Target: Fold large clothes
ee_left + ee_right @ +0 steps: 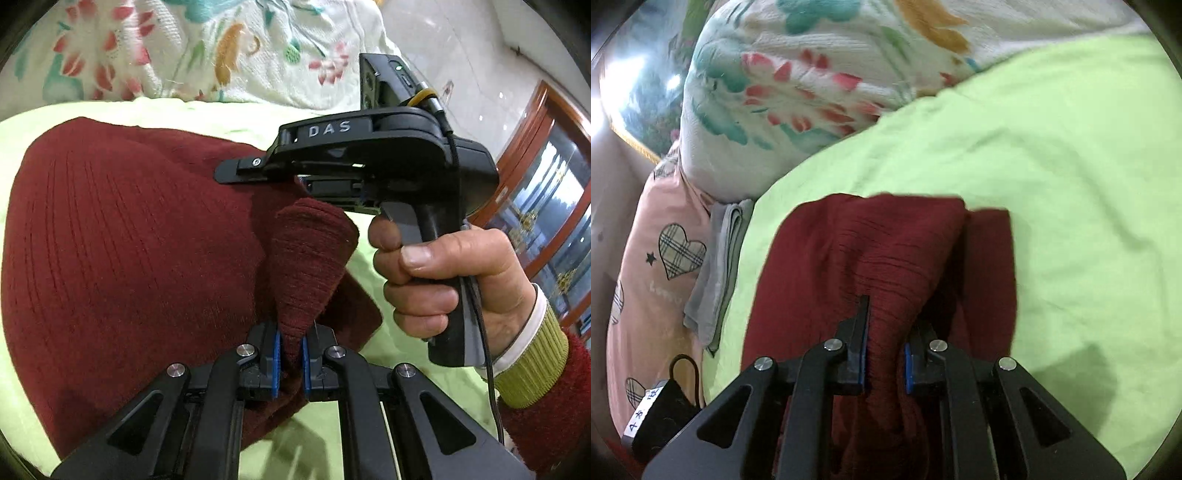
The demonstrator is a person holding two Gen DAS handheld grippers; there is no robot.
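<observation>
Presently, the left gripper (291,354) is clamped on a fold of the red sweater (129,240), which lies on the green sheet (1034,166). The right gripper (884,354) pinches a bunched ridge of it.

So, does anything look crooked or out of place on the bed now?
Nothing is damaged or spilled. The dark red sweater is only half folded on the green sheet: one layer sticks out past the right edge, and a bunched corner stands up in the left claw.
</observation>
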